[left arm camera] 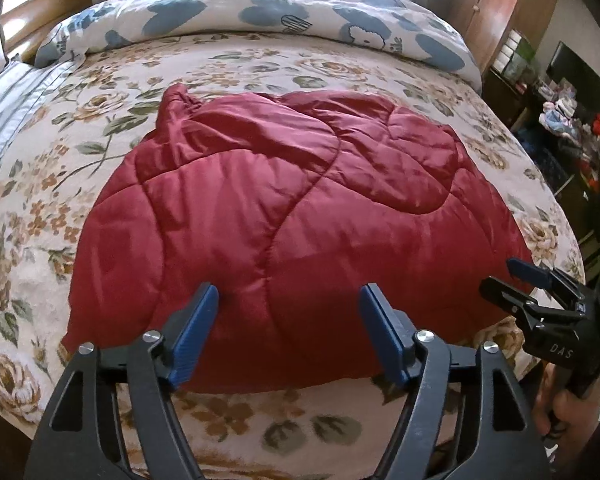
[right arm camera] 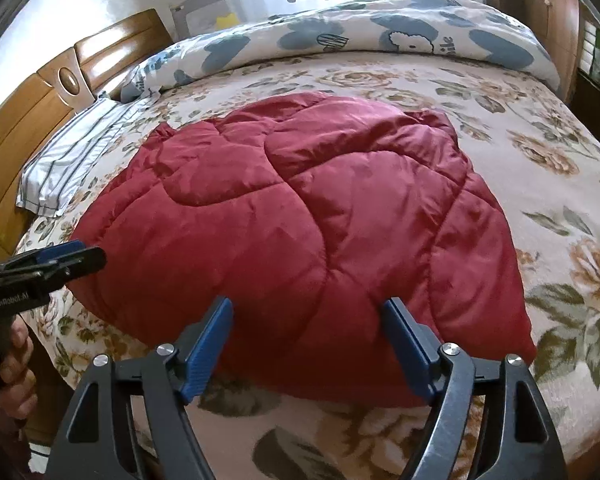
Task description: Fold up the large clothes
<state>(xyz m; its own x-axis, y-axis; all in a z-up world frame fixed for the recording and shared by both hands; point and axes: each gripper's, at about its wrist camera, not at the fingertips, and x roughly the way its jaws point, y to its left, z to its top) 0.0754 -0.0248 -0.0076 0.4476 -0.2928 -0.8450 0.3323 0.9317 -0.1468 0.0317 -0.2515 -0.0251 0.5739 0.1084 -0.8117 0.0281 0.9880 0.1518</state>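
Observation:
A red quilted padded garment (left arm camera: 284,200) lies folded into a rounded bundle in the middle of the floral bedspread (left arm camera: 60,168). My left gripper (left arm camera: 290,290) hangs over the bundle's near edge; its blue pads stand wide apart and pinch no fabric. In the same view my right gripper (left arm camera: 516,280) shows at the far right beside the bundle's right corner, held by a hand. In the right wrist view the garment (right arm camera: 300,208) fills the centre, and my right gripper (right arm camera: 309,303) is open over its near edge. My left gripper (right arm camera: 72,256) enters from the left by the bundle's left edge.
A rolled blue-and-white duvet (left arm camera: 260,16) lies across the far side of the bed. A striped pillow (right arm camera: 72,160) and wooden headboard (right arm camera: 40,92) are at the left. A wardrobe (left arm camera: 500,4) and a cluttered dark shelf (left arm camera: 572,120) stand to the right.

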